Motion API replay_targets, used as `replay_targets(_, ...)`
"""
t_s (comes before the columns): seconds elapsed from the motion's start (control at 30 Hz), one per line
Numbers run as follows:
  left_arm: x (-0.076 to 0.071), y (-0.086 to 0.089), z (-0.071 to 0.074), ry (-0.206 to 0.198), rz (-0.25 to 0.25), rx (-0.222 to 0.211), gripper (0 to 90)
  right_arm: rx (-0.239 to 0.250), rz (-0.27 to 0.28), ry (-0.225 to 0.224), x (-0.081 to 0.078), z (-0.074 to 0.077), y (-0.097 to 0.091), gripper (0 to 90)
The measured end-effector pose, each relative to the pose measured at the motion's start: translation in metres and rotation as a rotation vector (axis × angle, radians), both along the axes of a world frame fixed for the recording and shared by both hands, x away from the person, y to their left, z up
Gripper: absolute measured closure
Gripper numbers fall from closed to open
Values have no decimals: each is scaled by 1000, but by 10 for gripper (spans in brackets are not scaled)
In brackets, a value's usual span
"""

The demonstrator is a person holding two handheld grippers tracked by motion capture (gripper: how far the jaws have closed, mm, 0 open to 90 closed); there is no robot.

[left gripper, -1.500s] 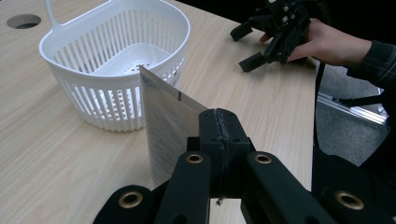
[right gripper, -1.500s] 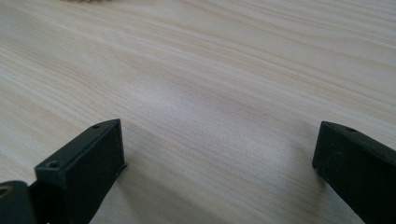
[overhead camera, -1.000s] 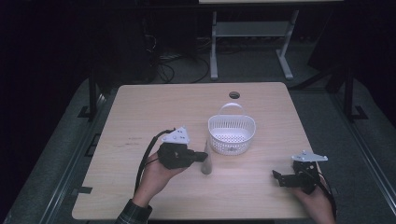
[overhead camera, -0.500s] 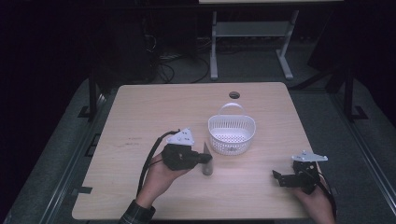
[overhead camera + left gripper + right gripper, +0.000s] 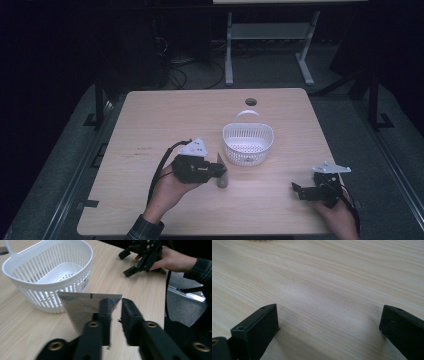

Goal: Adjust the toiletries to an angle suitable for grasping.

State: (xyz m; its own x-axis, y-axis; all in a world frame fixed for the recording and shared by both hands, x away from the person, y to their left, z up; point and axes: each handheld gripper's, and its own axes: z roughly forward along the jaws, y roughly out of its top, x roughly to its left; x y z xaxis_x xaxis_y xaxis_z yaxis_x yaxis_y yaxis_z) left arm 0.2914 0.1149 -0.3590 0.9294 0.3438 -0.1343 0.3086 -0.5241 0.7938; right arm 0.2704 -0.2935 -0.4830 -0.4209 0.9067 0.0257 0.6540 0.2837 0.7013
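Left gripper [image 5: 115,315] is clamped on the silver pouch [image 5: 82,307], white basket [image 5: 50,275] just ahead and left of its jaws (nearer hand by far), right gripper [image 5: 310,191] jaws apart, resting well off on the table [image 5: 150,120].

Likely lab: floor cables [image 5: 192,75], rig frame [image 5: 267,37]

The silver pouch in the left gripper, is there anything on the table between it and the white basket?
Nothing visible. The silver pouch sits pinched in the left gripper, and bare table lies between it and the white basket just beyond. The basket looks empty. The right gripper rests well off to the side.
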Motion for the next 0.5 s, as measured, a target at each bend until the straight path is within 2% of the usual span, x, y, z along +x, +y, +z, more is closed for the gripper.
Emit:
replay_targets(0.03,0,0,0,-4,5,5,733,0,0,0,0,0,0,16)
replay_targets(0.17,0,2,1,-7,19,8,630,0,0,0,0,0,0,16)
replay_targets(0.2,1,2,2,-6,23,8,575,0,0,0,0,0,0,16)
replay_targets(0.27,1,3,2,-7,36,10,545,0,0,0,0,0,0,16)
replay_targets(0.5,5,2,5,-9,72,48,338,1,-1,1,0,0,0,16)
